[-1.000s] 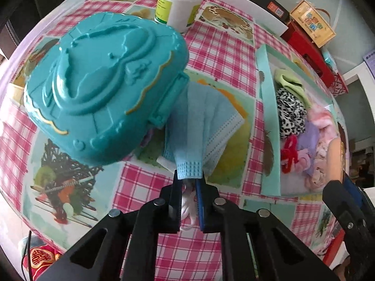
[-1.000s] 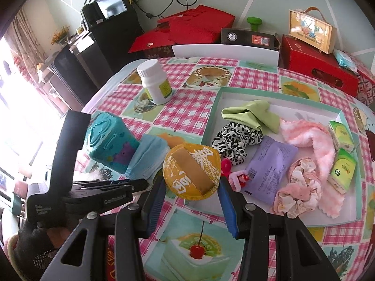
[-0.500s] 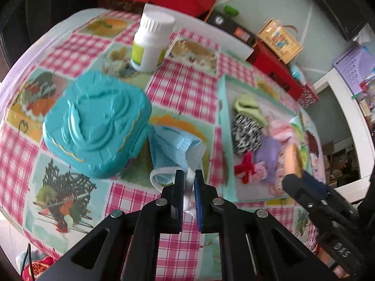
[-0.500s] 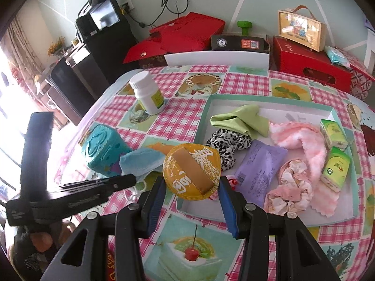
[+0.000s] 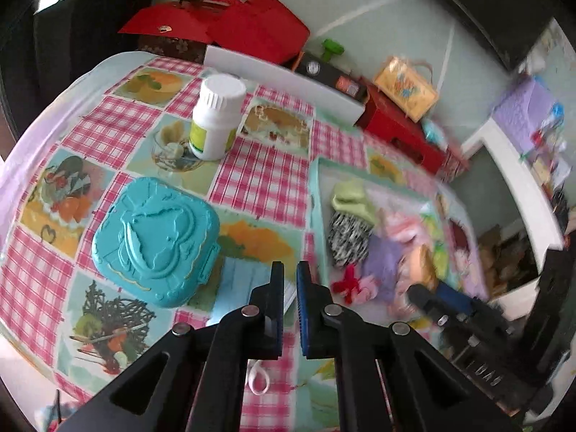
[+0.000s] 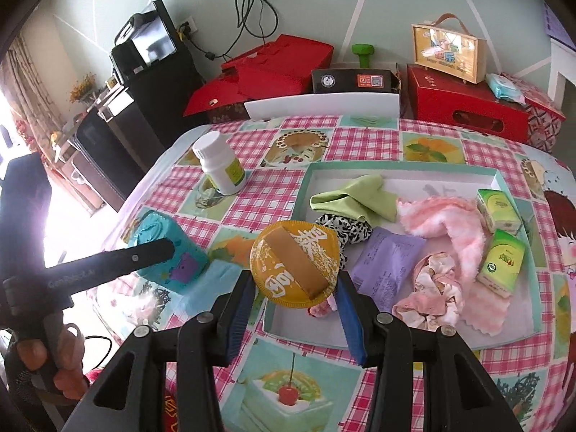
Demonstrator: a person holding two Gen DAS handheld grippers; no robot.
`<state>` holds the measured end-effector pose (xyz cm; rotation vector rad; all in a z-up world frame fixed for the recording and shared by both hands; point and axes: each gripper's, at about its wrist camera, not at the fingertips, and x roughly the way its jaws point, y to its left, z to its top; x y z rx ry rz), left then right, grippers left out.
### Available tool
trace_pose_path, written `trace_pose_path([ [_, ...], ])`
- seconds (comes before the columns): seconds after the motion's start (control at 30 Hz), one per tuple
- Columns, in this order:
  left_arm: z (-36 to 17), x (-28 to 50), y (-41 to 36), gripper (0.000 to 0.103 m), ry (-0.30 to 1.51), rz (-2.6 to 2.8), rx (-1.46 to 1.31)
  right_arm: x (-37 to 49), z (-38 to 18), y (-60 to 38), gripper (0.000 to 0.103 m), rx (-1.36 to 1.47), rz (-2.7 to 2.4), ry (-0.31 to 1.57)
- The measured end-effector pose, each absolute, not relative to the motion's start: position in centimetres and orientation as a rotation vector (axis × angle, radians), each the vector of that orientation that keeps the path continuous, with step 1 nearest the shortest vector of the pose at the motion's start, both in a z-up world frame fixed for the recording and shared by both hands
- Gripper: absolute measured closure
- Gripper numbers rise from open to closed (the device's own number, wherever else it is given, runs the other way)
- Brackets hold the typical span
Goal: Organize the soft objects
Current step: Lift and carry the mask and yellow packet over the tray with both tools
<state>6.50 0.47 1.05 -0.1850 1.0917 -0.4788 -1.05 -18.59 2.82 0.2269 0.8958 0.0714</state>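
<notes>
Your left gripper (image 5: 290, 280) was shut on the face mask (image 5: 237, 284), which hung just below its jaws. Your right gripper (image 6: 294, 297) clamped a round yellow packet (image 6: 295, 264). Beyond the jaws, the tray (image 6: 396, 171) already held most cloths; the mask remained unplaced.

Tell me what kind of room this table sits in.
Probably a lived-in home dining or living room: a round table under a pink checked food-print tablecloth, red gift boxes stacked against the wall, and a wall socket with trailing cables.
</notes>
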Motion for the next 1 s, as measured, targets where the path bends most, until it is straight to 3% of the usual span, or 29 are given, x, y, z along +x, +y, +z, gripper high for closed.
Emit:
trace_pose_path([
  [0.07,0.5,6.2,-0.1,0.094,1.106,-0.451,-0.125,-1.0,2.7,-18.6,0.055,0.227,0.071,0.901],
  [0.1,0.1,6.3,-0.7,0.075,1.129,-0.424,-0.066,-0.9,2.7,-18.6,0.055,0.226,0.072,0.902],
  [0.13,-0.5,6.4,-1.3,0.039,1.158,-0.408,-0.015,-0.9,2.7,-18.5,0.055,0.225,0.074,0.902],
  [0.17,-0.9,6.5,-1.6,0.027,1.173,-0.405,0.005,-0.9,2.7,-18.5,0.055,0.225,0.074,0.901],
  [0.2,-1.5,6.6,-2.0,0.022,1.184,-0.405,0.021,-0.9,2.7,-18.5,0.055,0.224,0.075,0.900],
  [0.5,-6.8,7.6,-3.4,0.025,1.332,-0.307,0.153,-1.2,2.9,-18.6,0.055,0.228,0.084,0.893],
  [0.6,-7.1,7.5,-3.6,0.059,1.338,-0.315,0.162,-1.2,2.9,-18.6,0.055,0.226,0.086,0.894],
  [0.67,-7.3,7.5,-3.6,0.064,1.340,-0.319,0.162,-1.2,2.9,-18.6,0.055,0.228,0.083,0.892],
  [0.73,-7.2,7.6,-3.0,0.088,1.342,-0.342,0.114,-1.2,2.9,-18.7,0.055,0.231,0.079,0.891],
  [1.0,-5.0,7.2,-0.8,0.088,1.272,-0.406,-0.014,-1.4,3.0,-19.6,0.055,0.252,0.056,0.882],
])
